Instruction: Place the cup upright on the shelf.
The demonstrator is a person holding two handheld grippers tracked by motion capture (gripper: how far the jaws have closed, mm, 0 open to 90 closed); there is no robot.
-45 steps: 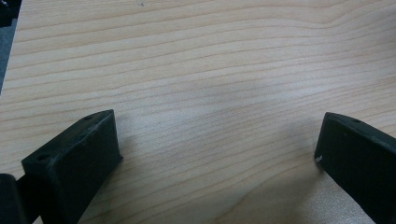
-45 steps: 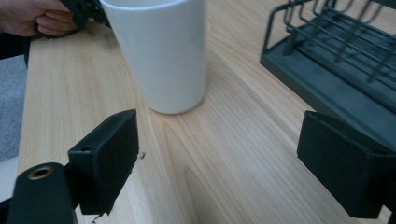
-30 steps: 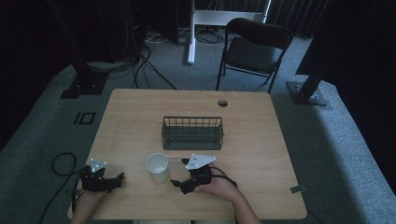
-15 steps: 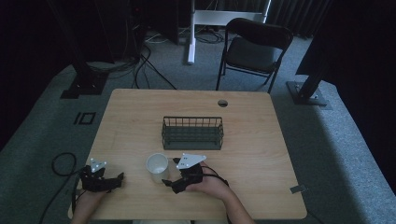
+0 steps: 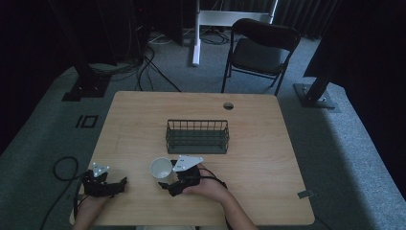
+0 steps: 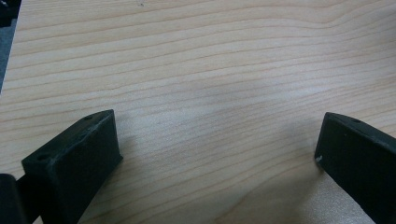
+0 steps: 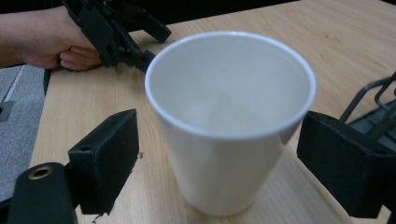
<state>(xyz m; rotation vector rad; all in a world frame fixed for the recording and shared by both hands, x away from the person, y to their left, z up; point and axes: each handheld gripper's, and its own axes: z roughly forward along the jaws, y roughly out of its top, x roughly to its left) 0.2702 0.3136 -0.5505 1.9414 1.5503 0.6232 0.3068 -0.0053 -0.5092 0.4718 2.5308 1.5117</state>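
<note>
While jaws flank the cup (image 7: pixel 231 126), the table (image 5: pixel 268 143) lies bare beyond.

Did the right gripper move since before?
Yes. The right gripper slid left toward the white cup, judged against the unmoving wire basket.

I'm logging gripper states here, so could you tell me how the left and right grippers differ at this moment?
The right gripper has the white cup standing between its open jaws; the left gripper has only bare table between its own. The right sits near the table's middle front, the left at its front left corner. Both are open and hand-held.
</note>
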